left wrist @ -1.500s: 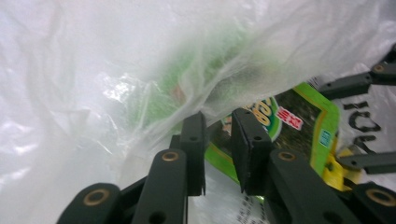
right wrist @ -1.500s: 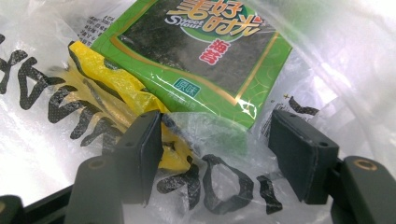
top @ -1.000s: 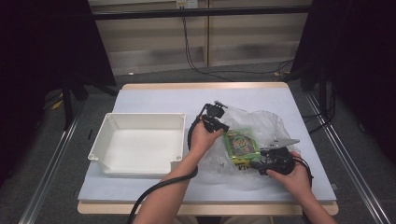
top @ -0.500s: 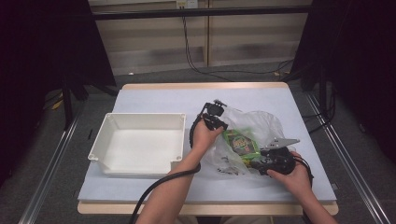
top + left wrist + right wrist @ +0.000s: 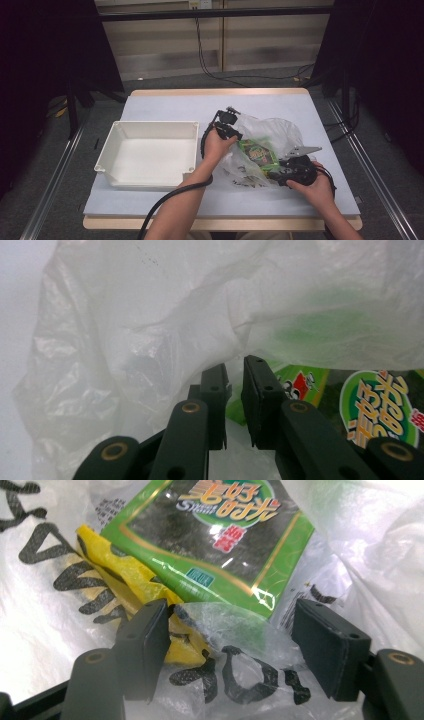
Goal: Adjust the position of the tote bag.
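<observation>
- The green snack packet lies half inside the clear plastic bag on the right part of the table, its printed face up; in the right gripper view a yellow packet sits just beside and partly under it.
- The bag is crumpled and lies open toward the person, with black lettering on its near side.
- The left gripper is at the bag's upper left edge. Its jaws have just been opening and now stand a narrow gap apart; film lies right at their tips, but nothing shows clamped between them.
- The right gripper rests at the bag's near right side, jaws wide apart, with a fold of the film and the packets' corners lying between them; the pads do not press on anything.
- The white tray stands empty to the left, well apart from the bag, on the table.
- Judged from this, the unpacking is at an early stage: the bag's mouth is being worked open, no packet is out yet, and lifting the packets across to the tray is all left to do.
</observation>
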`<state>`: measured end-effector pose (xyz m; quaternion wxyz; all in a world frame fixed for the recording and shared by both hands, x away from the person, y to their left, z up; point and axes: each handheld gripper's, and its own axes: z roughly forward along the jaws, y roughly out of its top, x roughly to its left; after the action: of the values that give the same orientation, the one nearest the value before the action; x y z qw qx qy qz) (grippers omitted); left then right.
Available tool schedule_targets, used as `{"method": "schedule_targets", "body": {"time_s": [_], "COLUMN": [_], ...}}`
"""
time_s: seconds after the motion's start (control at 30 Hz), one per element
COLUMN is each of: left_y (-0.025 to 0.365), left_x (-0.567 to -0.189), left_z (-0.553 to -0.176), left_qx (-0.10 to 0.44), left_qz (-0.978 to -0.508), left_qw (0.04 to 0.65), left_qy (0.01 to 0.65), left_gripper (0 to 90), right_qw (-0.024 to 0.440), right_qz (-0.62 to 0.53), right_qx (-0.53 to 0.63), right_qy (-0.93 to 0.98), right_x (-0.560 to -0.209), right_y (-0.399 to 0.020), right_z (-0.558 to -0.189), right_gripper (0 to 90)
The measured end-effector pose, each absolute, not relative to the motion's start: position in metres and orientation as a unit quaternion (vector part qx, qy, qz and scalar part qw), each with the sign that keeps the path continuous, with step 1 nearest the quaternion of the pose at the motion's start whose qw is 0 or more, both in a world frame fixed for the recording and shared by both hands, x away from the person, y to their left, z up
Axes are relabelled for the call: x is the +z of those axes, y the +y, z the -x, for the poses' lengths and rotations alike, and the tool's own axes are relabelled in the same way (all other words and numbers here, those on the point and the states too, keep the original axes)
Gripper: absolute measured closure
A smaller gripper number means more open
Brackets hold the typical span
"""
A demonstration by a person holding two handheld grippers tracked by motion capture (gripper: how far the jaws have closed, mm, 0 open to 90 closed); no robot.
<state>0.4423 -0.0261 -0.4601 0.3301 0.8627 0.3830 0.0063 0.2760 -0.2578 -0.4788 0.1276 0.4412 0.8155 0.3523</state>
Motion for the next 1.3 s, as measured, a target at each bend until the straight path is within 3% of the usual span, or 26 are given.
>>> {"method": "schedule_targets", "body": {"time_s": [0.37, 0.57, 0.63, 0.73, 0.83, 0.97, 1.07, 1.3], "left_y": [-0.023, -0.022, -0.022, -0.023, -0.026, -0.027, -0.027, -0.027], "left_x": [-0.454, -0.451, -0.449, -0.447, -0.449, -0.453, -0.455, -0.462], "left_z": [-0.437, -0.433, -0.432, -0.429, -0.425, -0.424, -0.425, -0.43], "left_qx": [0.007, 0.003, 0.001, -0.01, -0.013, -0.014, -0.02, -0.033], "left_qz": [-0.868, -0.866, -0.875, -0.876, -0.88, -0.885, -0.884, -0.889], "left_qw": [0.334, 0.341, 0.334, 0.337, 0.331, 0.324, 0.32, 0.309], "left_qy": [0.367, 0.365, 0.352, 0.346, 0.341, 0.334, 0.341, 0.337], "left_gripper": [80.0, 72.4, 64.4, 63.2, 57.8, 55.2, 46.6, 42.6], "right_qw": [0.147, 0.149, 0.147, 0.143, 0.145, 0.148, 0.149, 0.146], "right_qz": [-0.455, -0.452, -0.454, -0.453, -0.459, -0.461, -0.465, -0.479], "right_qx": [0.351, 0.352, 0.355, 0.358, 0.357, 0.37, 0.381, 0.381], "right_qy": [0.805, 0.806, 0.804, 0.804, 0.801, 0.793, 0.785, 0.777], "right_x": [-0.458, -0.454, -0.456, -0.457, -0.457, -0.454, -0.453, -0.453], "right_y": [-0.253, -0.247, -0.247, -0.248, -0.249, -0.252, -0.255, -0.256], "right_z": [-0.284, -0.292, -0.293, -0.294, -0.294, -0.298, -0.307, -0.325], "right_gripper": [27.9, 31.5, 33.3, 36.0, 41.2, 56.1, 67.0, 73.8]}}
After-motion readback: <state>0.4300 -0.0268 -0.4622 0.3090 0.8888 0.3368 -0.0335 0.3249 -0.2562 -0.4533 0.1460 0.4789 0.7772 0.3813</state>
